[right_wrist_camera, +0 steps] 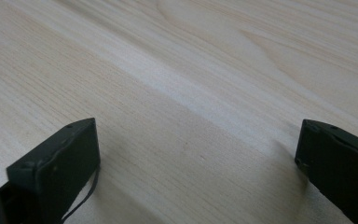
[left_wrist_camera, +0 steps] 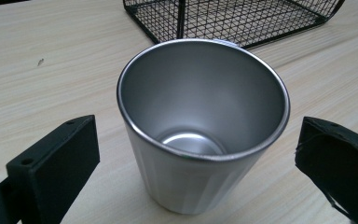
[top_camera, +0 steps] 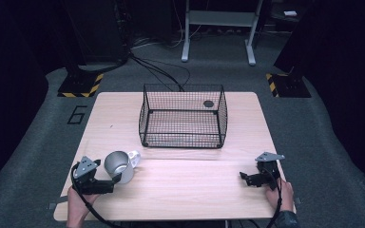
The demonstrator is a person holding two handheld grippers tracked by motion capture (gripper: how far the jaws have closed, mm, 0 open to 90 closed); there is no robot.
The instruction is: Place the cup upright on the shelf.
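- Left gripper view: the left gripper (left_wrist_camera: 193, 163) is spread wide, cup (left_wrist_camera: 200, 126) upright between its jaws, untouched.
- Basket (left_wrist_camera: 233, 18) beyond the cup.
- Right gripper (right_wrist_camera: 198, 163) gapes over bare table (right_wrist_camera: 191, 84).

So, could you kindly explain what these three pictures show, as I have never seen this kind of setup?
A person sits at a wooden table, holding a hand-held two-jaw gripper in each hand. The high view looks down from above; the other two come from cameras riding on each gripper. The left gripper has its jaws open on either side of a metal cup, not yet touching it. The right gripper is open over bare wood, holding nothing. Farther back stands a black wire basket.
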